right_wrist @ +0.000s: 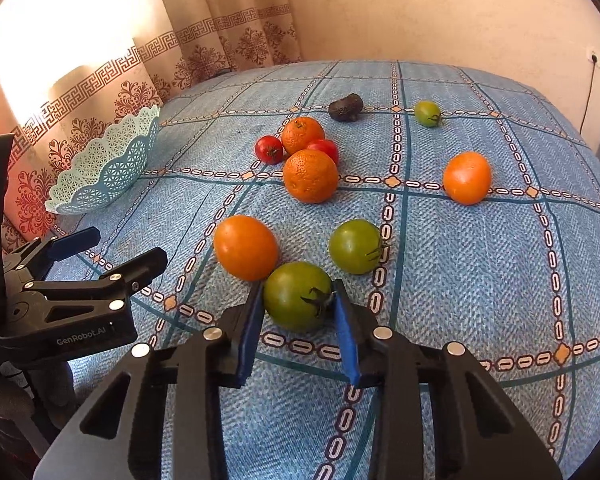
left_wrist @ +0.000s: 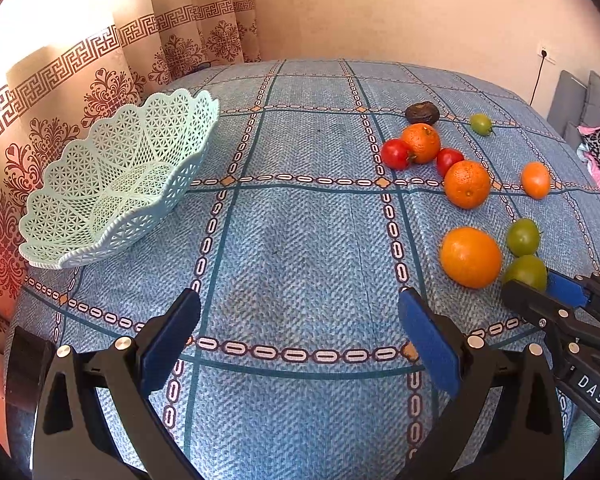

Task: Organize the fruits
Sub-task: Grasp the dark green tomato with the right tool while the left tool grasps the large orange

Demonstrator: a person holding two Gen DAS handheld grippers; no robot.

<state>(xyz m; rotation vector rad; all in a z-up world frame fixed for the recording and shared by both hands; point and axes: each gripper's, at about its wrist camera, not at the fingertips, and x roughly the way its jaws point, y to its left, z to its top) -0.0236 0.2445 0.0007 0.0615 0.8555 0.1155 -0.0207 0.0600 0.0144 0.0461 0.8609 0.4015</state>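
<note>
Green tomato (right_wrist: 298, 296) between the right claw's (right_wrist: 298, 322) blue pads (right_wrist: 249, 328)

four oranges (right_wrist: 310, 176), three green tomatoes (right_wrist: 298, 296), two red tomatoes (right_wrist: 269, 149), one avocado (right_wrist: 345, 107), one basket (right_wrist: 108, 168)

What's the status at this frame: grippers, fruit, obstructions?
Left gripper open, empty. Right gripper closed around green tomato, on the cloth. Orange fruit touching it. Basket empty.
</note>
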